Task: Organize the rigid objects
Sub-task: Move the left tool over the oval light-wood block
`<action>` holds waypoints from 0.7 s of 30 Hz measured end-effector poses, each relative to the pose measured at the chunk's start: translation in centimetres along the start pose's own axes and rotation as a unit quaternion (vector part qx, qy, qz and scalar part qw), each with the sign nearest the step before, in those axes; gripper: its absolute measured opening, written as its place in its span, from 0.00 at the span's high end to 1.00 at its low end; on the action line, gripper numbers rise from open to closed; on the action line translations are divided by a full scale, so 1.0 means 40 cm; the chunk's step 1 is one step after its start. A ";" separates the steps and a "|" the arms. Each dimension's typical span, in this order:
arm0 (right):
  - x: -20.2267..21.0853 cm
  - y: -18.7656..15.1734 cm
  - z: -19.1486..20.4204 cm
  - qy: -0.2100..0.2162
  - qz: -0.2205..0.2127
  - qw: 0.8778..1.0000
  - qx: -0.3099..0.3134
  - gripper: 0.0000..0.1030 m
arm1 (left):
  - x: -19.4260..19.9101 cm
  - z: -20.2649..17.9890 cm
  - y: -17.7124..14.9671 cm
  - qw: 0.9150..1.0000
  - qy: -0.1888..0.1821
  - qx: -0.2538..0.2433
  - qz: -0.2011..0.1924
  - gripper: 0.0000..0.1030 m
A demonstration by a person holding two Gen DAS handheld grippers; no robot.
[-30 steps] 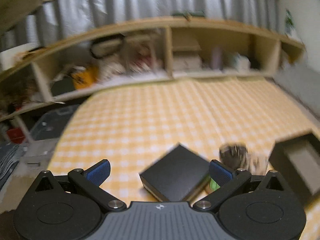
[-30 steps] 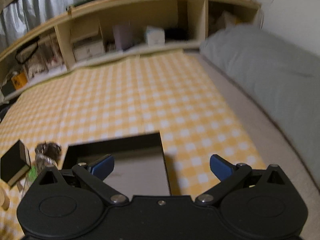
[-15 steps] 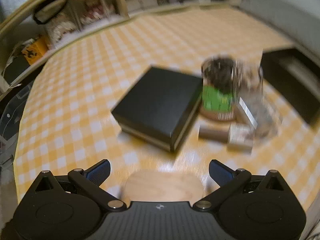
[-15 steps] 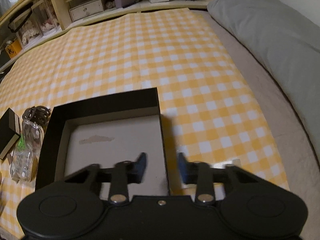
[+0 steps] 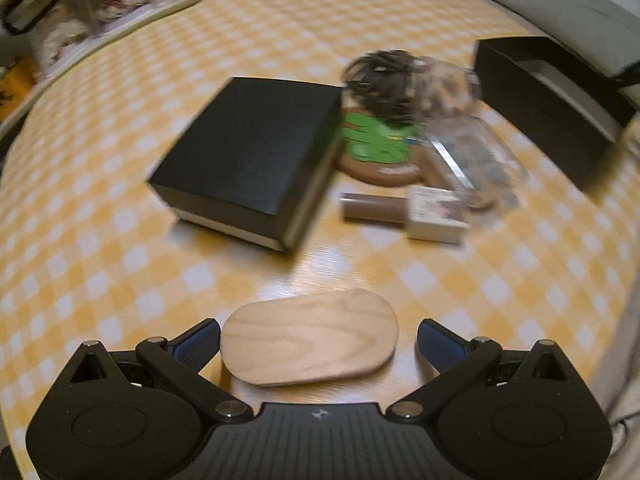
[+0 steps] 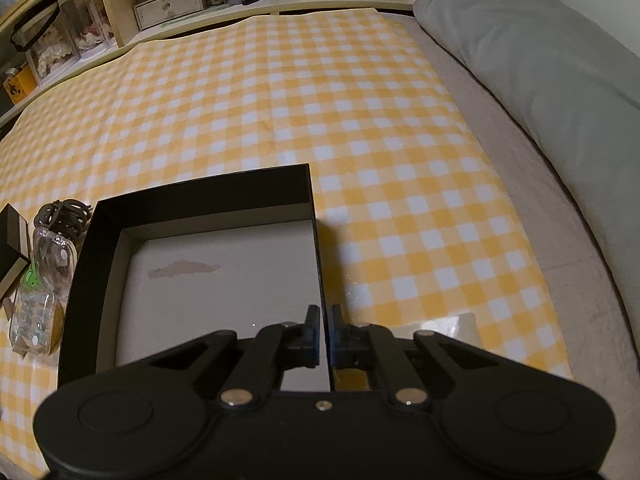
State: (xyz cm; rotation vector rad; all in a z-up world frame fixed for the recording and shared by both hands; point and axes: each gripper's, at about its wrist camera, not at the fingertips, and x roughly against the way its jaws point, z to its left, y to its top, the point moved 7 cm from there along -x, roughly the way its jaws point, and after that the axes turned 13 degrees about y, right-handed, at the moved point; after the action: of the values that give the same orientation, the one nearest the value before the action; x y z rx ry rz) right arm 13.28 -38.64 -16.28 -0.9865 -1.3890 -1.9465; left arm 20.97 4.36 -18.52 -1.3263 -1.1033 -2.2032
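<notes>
Left tool (image 5: 318, 340) spread around smooth oval wood block (image 5: 310, 342), right tool (image 6: 323, 326) pinching black cardboard tray wall (image 6: 318, 248).

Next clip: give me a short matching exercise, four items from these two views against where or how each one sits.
Column 1
1. wooden oval piece
2. open black tray
3. closed black box
4. green-topped coaster

Column 2
a. right wall pinched by the right claw
b. between the open left claw's fingers
c. partly under a tangle of dark bands
d. left of the coaster, on the checked cloth

Pairs: 1-b, 2-a, 3-d, 4-c
</notes>
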 end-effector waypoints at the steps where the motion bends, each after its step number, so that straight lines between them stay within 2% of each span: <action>1: 0.000 -0.002 0.000 0.001 0.000 1.000 0.000 0.95 | 0.004 -0.003 -0.001 1.000 -0.007 0.003 0.001 0.01; 3: 0.000 -0.003 0.001 0.000 -0.001 1.000 -0.002 0.96 | 0.003 -0.003 -0.001 1.000 -0.002 0.012 0.010 0.02; 5: -0.001 -0.003 0.001 -0.001 -0.001 1.000 -0.001 0.96 | -0.005 0.009 -0.001 0.999 0.021 0.025 0.027 0.03; 7: -0.002 -0.002 0.000 0.000 -0.001 1.000 0.001 0.96 | -0.010 0.024 0.000 0.997 0.024 0.056 0.045 0.04; 10: -0.004 -0.001 -0.001 -0.002 0.000 1.000 0.002 0.96 | -0.022 0.039 0.004 0.993 0.025 0.097 0.068 0.04; 16: -0.006 -0.002 -0.003 -0.002 -0.001 1.000 0.003 0.96 | -0.039 0.031 0.011 0.985 0.052 0.133 0.100 0.03; 21: -0.007 -0.002 -0.005 -0.002 -0.001 1.000 0.003 0.96 | -0.045 0.035 0.026 0.973 0.062 0.185 0.120 0.03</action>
State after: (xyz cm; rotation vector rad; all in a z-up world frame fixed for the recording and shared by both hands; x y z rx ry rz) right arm 13.32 -38.80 -16.58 -0.9866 -1.3977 -1.9431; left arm 23.37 4.56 -19.24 -1.0822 -1.1676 -1.7743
